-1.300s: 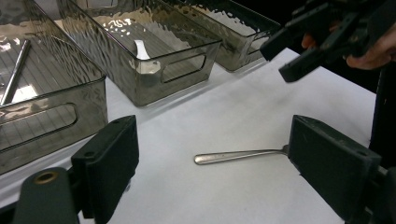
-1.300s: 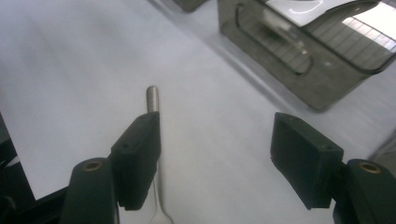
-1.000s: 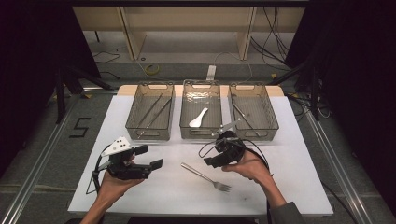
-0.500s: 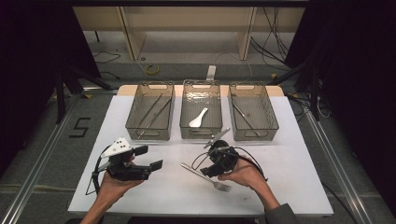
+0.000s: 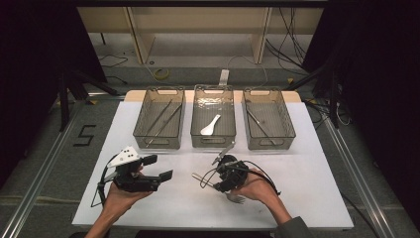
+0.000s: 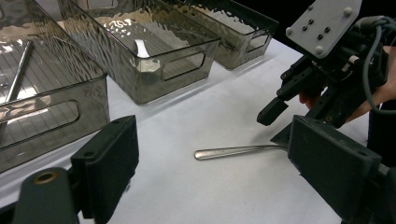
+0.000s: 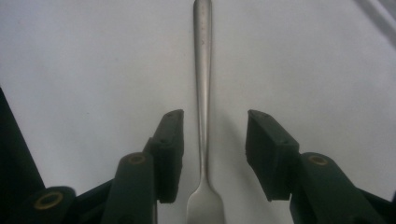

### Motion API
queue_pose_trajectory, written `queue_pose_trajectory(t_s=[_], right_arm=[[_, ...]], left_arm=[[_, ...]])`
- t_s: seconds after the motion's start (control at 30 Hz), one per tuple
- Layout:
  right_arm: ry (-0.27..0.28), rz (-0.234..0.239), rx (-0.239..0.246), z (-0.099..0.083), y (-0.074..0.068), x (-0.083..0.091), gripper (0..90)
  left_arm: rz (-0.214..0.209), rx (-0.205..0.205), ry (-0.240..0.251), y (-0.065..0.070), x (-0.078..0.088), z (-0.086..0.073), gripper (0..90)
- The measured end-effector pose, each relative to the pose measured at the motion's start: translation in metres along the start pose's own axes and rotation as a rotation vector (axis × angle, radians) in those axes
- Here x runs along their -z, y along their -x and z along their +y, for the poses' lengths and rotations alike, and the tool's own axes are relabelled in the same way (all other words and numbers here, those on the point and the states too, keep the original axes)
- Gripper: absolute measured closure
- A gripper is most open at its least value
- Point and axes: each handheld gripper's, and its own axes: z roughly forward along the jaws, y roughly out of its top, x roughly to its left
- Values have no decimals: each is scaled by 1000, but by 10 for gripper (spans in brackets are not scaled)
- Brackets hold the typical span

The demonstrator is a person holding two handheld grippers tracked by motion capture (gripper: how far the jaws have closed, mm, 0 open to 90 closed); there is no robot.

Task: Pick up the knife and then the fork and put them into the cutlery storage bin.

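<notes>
Two spread jaws of your right gripper straddle the fork lying flat on the white table, untouched. Your left gripper hovers apart, jaws open.

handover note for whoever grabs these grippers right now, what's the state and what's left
Right gripper: open, lowered over the silver metal fork on the white table, fingers either side of the handle near the tines, not closed.
Left gripper: open, empty, held above the table's left side.
Three clear grey plastic bins stand in a row at the far edge: left bin holds thin metal sticks, middle bin a white spoon, right bin one thin metal utensil.
Done: those items are binned.
Left: probably close on the fork, lift, bin it; which bin is unclear.
</notes>
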Motion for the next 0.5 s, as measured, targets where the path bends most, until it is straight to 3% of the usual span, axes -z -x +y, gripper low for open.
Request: queue_pose_trajectory(t_s=[0.5], right_arm=[[-63,-4,29,-1,-3,-13,698]], left_arm=[[-1,0,-7,0,0,0,158]])
